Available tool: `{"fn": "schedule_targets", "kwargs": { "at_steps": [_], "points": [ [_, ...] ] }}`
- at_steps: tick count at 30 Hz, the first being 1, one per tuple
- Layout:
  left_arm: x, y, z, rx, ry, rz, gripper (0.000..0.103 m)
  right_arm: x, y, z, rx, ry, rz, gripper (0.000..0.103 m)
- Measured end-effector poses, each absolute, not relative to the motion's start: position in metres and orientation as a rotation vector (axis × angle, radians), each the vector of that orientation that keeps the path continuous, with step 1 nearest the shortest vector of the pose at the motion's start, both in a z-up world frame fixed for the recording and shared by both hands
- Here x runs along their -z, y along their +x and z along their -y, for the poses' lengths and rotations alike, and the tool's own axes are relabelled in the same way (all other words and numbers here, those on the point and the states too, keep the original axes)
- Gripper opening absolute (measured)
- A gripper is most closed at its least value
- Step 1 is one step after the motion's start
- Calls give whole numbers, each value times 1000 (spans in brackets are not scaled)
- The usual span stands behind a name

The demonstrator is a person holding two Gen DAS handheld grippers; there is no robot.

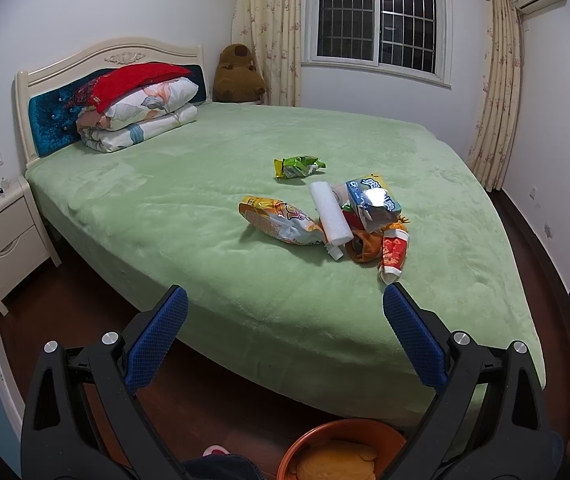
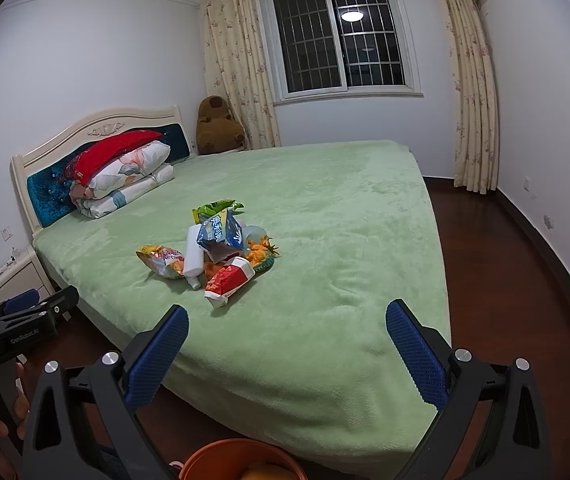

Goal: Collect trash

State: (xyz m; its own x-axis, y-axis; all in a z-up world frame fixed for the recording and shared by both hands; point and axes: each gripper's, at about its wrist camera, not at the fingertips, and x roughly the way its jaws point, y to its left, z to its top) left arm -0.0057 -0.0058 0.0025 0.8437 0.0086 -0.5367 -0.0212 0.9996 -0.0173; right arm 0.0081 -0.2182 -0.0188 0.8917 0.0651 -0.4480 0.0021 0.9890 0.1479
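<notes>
A pile of trash lies on the green bed (image 1: 213, 184): an orange snack bag (image 1: 281, 222), a white foam roll (image 1: 329, 213), a blue tissue pack (image 1: 373, 200), a red-and-white wrapper (image 1: 393, 254) and, apart from the pile, a green wrapper (image 1: 299, 166). The pile also shows in the right wrist view, with the blue pack (image 2: 221, 234) and the red wrapper (image 2: 229, 280). My left gripper (image 1: 285, 300) is open and empty, short of the bed's near edge. My right gripper (image 2: 287, 316) is open and empty over that edge. An orange bin (image 1: 341, 450) (image 2: 241, 460) stands on the floor below both.
Folded bedding and a red pillow (image 1: 137, 100) lie at the headboard. A white nightstand (image 1: 5, 244) stands left of the bed. A brown plush toy (image 1: 239, 76) sits in the far corner. Dark wood floor (image 2: 505, 280) runs along the bed's right side.
</notes>
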Motion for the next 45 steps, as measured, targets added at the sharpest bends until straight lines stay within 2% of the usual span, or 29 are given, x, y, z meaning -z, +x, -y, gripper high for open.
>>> {"fn": "schedule_targets", "kwargs": {
  "at_steps": [45],
  "points": [
    [2,-4,6,-4,-39,-593,96,21,6,226,-9,168,-474,97]
  ]
}}
